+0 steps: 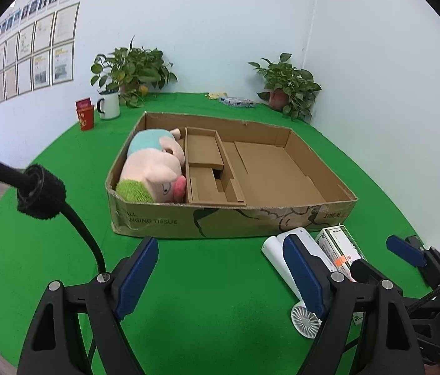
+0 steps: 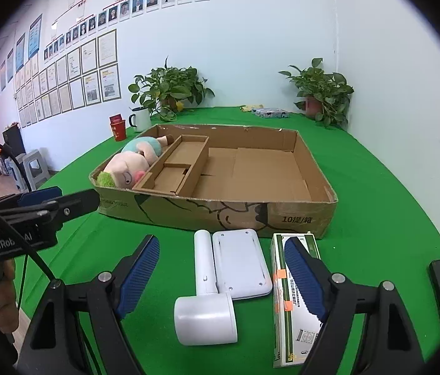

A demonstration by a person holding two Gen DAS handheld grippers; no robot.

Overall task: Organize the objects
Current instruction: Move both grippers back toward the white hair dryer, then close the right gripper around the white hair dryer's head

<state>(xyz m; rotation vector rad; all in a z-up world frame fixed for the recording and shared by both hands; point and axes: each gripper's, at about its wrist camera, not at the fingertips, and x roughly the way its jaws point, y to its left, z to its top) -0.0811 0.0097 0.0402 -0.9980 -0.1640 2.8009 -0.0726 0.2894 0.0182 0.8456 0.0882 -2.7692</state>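
My right hand-held gripper [image 2: 221,276] is wide open, holding nothing, above the white hand fan [image 2: 206,297] and flat white device [image 2: 240,262]; its right finger overlaps the green-and-white carton [image 2: 282,309]. My left hand-held gripper [image 1: 220,276] gapes empty over the green bench [image 1: 207,297]. Beyond, the cardboard box [image 2: 220,215] holds a plush pig [image 2: 129,164] in its left compartment.

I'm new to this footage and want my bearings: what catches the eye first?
A pink plush pig lies in the left compartment of an open cardboard box on the green table. In front of the box lie a white handheld fan, a white flat device and a green-striped carton.
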